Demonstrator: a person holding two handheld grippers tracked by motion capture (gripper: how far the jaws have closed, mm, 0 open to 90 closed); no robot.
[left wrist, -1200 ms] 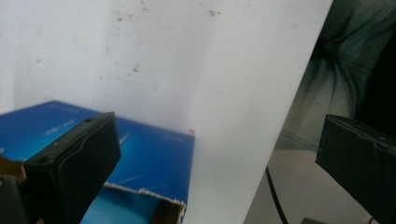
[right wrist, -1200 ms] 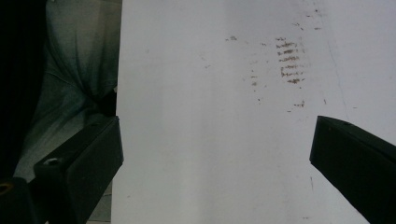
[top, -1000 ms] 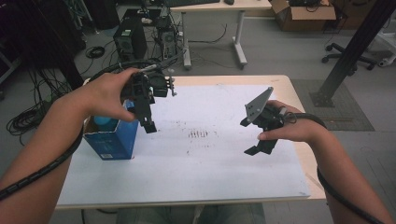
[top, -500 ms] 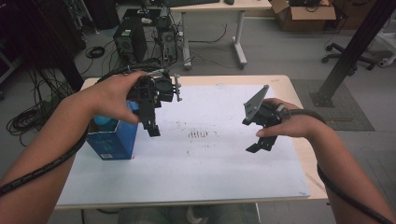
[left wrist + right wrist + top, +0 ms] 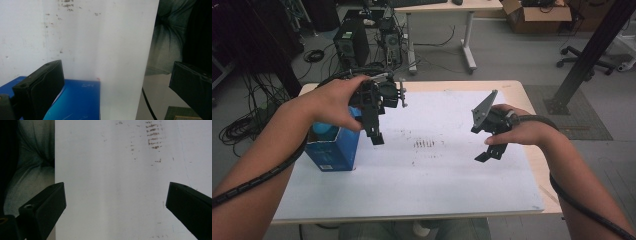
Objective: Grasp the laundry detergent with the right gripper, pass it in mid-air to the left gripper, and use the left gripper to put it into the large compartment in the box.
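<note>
Blue box sits beneath wide-open, empty left claw.

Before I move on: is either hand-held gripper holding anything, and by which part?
Nothing is held. The left hand-held gripper is open above the blue box; the right hand-held gripper is open over the white sheet.

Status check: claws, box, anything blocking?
Left claw open, above and just right of the blue box. Right claw open, over the bare white sheet. Box upright at sheet's left edge, untouched. Nothing blocking.
</note>
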